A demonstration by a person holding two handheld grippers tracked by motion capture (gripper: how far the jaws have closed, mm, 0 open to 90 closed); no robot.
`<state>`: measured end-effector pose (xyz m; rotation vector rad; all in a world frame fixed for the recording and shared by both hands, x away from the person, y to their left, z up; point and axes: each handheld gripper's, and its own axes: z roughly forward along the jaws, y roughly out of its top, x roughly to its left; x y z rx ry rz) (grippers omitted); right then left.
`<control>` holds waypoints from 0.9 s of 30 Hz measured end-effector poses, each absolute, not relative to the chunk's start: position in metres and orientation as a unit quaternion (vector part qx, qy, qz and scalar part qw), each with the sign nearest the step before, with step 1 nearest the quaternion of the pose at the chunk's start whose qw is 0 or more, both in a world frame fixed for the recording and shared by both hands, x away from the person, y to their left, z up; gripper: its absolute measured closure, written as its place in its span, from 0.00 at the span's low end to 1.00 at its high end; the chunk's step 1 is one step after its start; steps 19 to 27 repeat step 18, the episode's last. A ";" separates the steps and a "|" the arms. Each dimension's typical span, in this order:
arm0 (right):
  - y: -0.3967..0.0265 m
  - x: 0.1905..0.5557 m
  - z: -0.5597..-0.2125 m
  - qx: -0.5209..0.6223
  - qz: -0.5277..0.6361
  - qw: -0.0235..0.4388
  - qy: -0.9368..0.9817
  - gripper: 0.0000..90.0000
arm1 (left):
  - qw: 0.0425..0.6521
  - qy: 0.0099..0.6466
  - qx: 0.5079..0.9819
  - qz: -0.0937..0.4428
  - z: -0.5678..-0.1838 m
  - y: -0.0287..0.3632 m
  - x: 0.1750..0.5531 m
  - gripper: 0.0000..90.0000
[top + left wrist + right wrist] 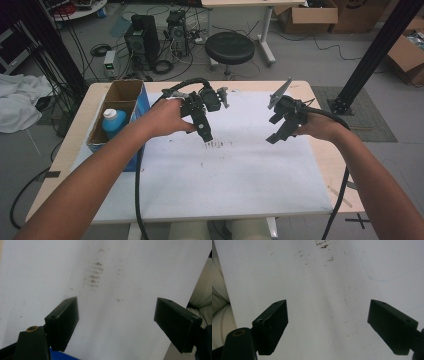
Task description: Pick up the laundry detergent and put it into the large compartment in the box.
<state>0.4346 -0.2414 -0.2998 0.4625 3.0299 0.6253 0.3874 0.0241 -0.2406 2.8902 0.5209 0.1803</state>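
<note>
A white sheet (pixel 225 170) covers most of the wooden table, with a patch of brown smudges (pixel 216 144) near its middle. A hand holds my left gripper (pixel 202 127) just above the sheet, right behind those smudges. In the left gripper view the left gripper (pixel 116 307) is open, jaws wide apart and nothing between them, with the smudges (pixel 95 275) ahead. The other hand holds my right gripper (pixel 279 131) over the sheet's right part. In the right gripper view the right gripper (pixel 328 307) is open and empty above bare sheet (pixel 324 290).
An open cardboard box (pixel 125 92) stands at the table's left edge with a blue bottle (pixel 113 122) with a white cap inside. Black cables trail from both grippers toward me. On the floor beyond the table stand a black stool (pixel 230 47) and computer towers (pixel 142 37).
</note>
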 end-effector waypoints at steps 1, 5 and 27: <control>-0.241 0.434 -0.300 0.148 0.200 0.007 0.968 0.18 | 0.100 0.176 0.977 0.061 -0.241 0.024 0.388 0.23; -0.241 0.435 -0.301 0.148 0.199 0.006 0.969 0.18 | 0.100 0.176 0.978 0.059 -0.241 0.024 0.389 0.23; -0.241 0.434 -0.299 0.149 0.201 0.007 0.968 0.18 | 0.101 0.176 0.978 0.053 -0.241 0.026 0.391 0.24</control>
